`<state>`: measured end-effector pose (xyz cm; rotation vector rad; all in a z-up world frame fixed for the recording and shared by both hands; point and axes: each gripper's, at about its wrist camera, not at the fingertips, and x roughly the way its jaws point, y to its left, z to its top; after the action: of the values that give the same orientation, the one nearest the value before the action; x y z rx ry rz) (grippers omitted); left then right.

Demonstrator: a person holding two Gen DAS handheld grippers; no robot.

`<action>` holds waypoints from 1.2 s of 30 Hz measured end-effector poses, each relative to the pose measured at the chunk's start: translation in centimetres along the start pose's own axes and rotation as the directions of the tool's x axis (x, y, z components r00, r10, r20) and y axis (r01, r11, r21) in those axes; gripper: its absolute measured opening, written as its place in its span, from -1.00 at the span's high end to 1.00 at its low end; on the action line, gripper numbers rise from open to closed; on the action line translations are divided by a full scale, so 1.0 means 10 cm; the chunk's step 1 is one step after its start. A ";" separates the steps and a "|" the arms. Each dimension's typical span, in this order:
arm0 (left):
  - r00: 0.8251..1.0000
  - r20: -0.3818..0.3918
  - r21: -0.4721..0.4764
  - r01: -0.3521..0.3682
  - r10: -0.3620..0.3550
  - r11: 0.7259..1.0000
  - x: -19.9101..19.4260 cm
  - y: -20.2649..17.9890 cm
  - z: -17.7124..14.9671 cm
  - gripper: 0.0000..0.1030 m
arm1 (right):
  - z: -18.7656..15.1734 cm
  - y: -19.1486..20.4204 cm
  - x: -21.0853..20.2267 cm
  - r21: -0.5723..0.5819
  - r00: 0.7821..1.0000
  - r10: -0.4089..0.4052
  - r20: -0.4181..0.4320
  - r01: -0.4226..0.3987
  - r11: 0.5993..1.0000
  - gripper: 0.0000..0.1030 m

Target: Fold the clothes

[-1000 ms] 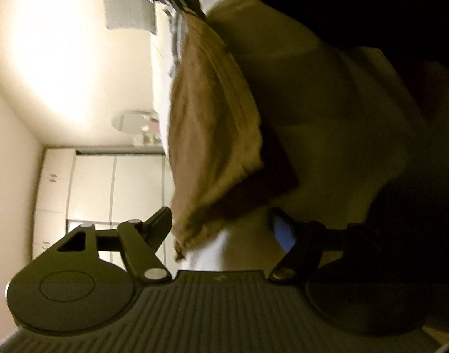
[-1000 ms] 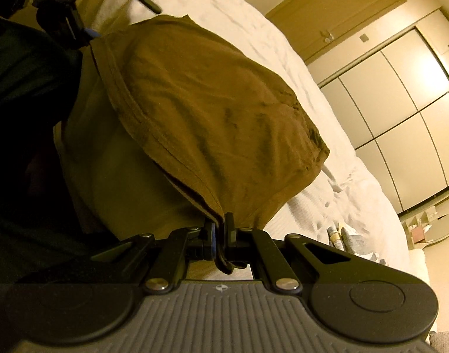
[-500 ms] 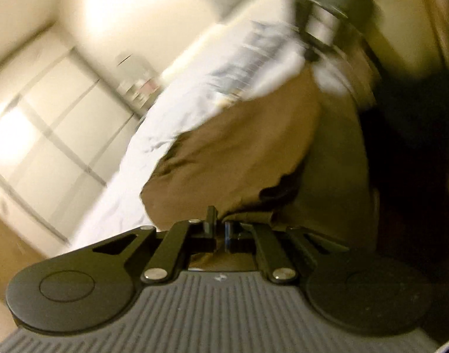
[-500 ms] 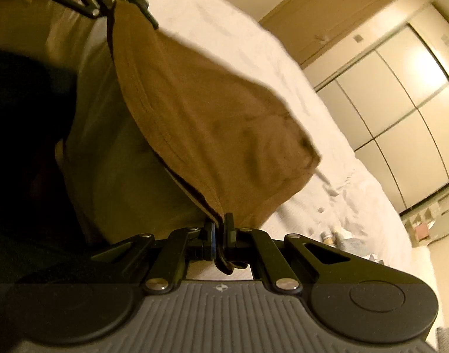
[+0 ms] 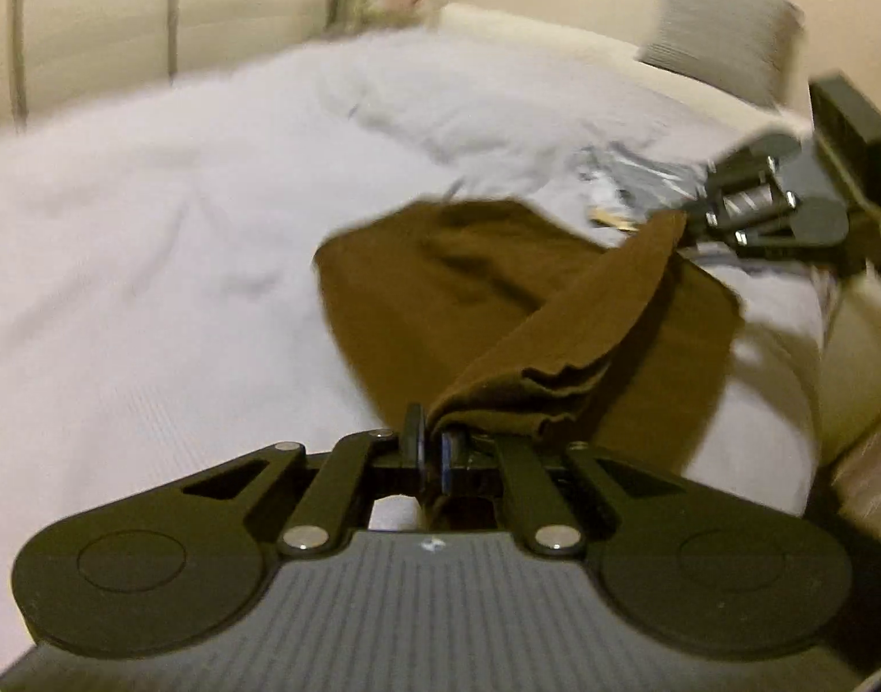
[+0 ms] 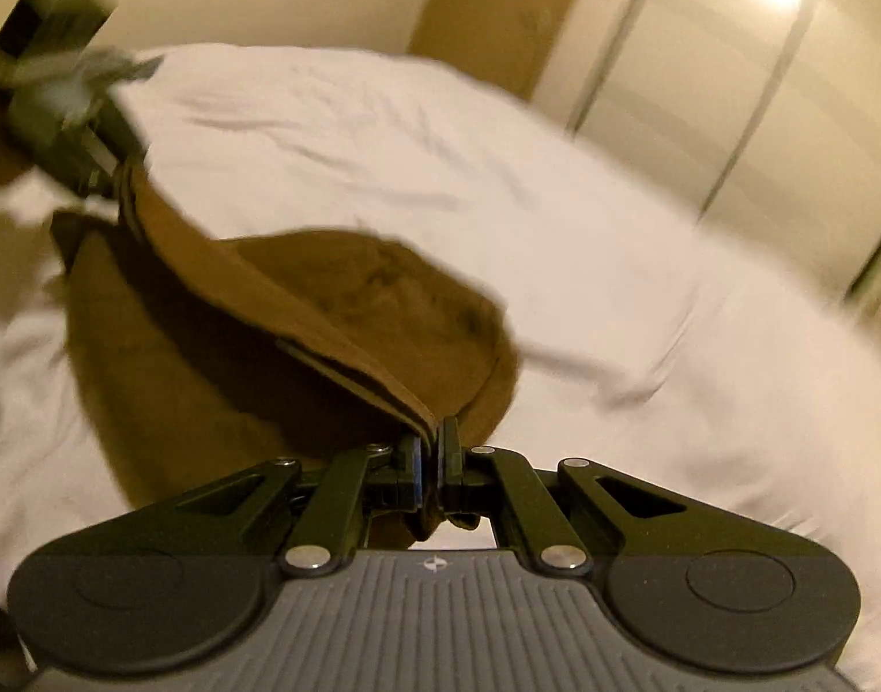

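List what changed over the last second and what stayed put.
The left gripper, open and clear of the cloth a second ago, has shut on an edge of the brown garment. Both grippers then swung it down, and its far end now lies on the white bed. The right gripper kept its pinch on the garment throughout.

My two wrist cameras sit close above the white bed [image 5: 152, 265], looking along my fingers; both share the brown garment [image 5: 417, 311] and see the opposite gripper.
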<state>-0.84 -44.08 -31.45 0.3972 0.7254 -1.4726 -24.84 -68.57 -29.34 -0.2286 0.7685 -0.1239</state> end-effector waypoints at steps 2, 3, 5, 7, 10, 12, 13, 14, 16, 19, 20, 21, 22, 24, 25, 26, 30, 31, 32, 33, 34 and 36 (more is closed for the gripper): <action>0.999 -0.008 -0.108 0.044 -0.045 0.993 0.17 0.23 -0.01 0.92 | -0.04 -0.19 0.24 0.123 0.996 0.078 -0.033 -0.073 0.990 0.97; 0.998 0.002 -0.150 0.063 -0.064 0.987 0.20 0.30 -0.02 0.91 | -0.07 -0.29 0.32 0.180 0.993 0.113 -0.035 -0.105 0.978 0.94; 0.995 0.025 -0.216 0.099 -0.095 0.971 0.21 0.39 -0.05 0.90 | -0.13 -0.46 0.40 0.298 0.982 0.186 -0.020 -0.172 0.939 0.94; 0.993 0.049 -0.284 0.120 -0.111 0.951 0.21 0.46 -0.09 0.90 | -0.21 -0.61 0.39 0.396 0.972 0.234 0.015 -0.221 0.892 0.92; 0.990 0.083 -0.382 0.140 -0.117 0.913 0.21 0.53 -0.13 0.90 | -0.33 -0.80 0.39 0.572 0.953 0.283 0.105 -0.291 0.767 0.68; 0.989 0.094 -0.422 0.140 -0.111 0.896 0.20 0.54 -0.15 0.91 | -0.41 -0.93 0.38 0.679 0.939 0.296 0.174 -0.332 0.655 0.21; 0.989 0.099 -0.441 0.140 -0.107 0.886 0.20 0.55 -0.16 0.91 | -0.45 -0.97 0.37 0.721 0.937 0.288 0.198 -0.339 0.605 0.20; 0.989 0.104 -0.457 0.141 -0.104 0.878 0.19 0.55 -0.17 0.91 | -0.49 -1.02 0.35 0.752 0.929 0.289 0.232 -0.360 0.553 0.20; 0.989 0.110 -0.472 0.141 -0.101 0.870 0.16 0.57 -0.19 0.91 | -0.60 -1.09 0.29 0.800 0.910 0.282 0.305 -0.405 0.442 0.19; 0.989 0.115 -0.481 0.141 -0.098 0.865 0.16 0.57 -0.19 0.91 | -0.73 -1.14 0.19 0.817 0.903 0.242 0.356 -0.426 0.387 0.10; 0.988 0.117 -0.484 0.142 -0.098 0.863 0.18 0.58 -0.19 0.91 | -0.78 -1.15 0.14 0.820 0.908 0.225 0.353 -0.416 0.394 0.05; 0.988 0.118 -0.486 0.143 -0.098 0.862 0.18 0.58 -0.19 0.92 | -0.82 -1.15 0.11 0.823 0.911 0.219 0.349 -0.410 0.393 0.00; 0.988 0.120 -0.488 0.145 -0.098 0.861 0.19 0.58 -0.19 0.92 | -0.86 -1.14 0.12 0.826 0.912 0.220 0.345 -0.407 0.390 -0.03; 0.987 0.124 -0.489 0.148 -0.099 0.860 0.20 0.59 -0.19 0.92 | -0.91 -1.08 0.13 0.824 0.913 0.227 0.338 -0.404 0.397 -0.09; 0.987 0.127 -0.489 0.150 -0.100 0.859 0.21 0.59 -0.19 0.92 | -0.93 -1.05 0.15 0.821 0.912 0.234 0.336 -0.405 0.403 -0.09; 0.986 0.130 -0.486 0.151 -0.100 0.861 0.20 0.59 -0.19 0.92 | -0.94 -1.03 0.18 0.820 0.912 0.242 0.331 -0.404 0.404 -0.09; 0.987 0.144 -0.453 0.133 -0.075 0.881 0.16 0.53 -0.19 0.93 | -0.93 -0.90 0.33 0.819 0.918 0.249 0.309 -0.390 0.421 0.20; 0.987 0.147 -0.445 0.128 -0.068 0.886 0.15 0.52 -0.18 0.94 | -0.92 -0.87 0.34 0.817 0.921 0.237 0.308 -0.384 0.430 0.38; 0.986 0.154 -0.431 0.120 -0.058 0.895 0.13 0.49 -0.18 0.96 | -0.91 -0.85 0.32 0.814 0.923 0.217 0.317 -0.382 0.437 0.71; 0.985 0.169 -0.398 0.102 -0.036 0.912 0.06 0.42 -0.18 0.97 | -0.90 -0.84 0.28 0.811 0.925 0.195 0.327 -0.381 0.444 0.77; 0.982 0.186 -0.364 0.086 -0.018 0.927 0.00 0.35 -0.17 0.97 | -0.89 -0.83 0.25 0.808 0.925 0.174 0.337 -0.379 0.451 0.81; 0.974 0.226 -0.292 0.071 -0.004 0.954 -0.14 0.20 -0.16 0.97 | -0.81 -0.77 0.12 0.777 0.929 0.139 0.343 -0.364 0.513 0.89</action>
<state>0.89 -41.79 -32.13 -0.0144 0.7623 -1.3893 -29.82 -77.59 -33.88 0.7966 0.4146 -0.1677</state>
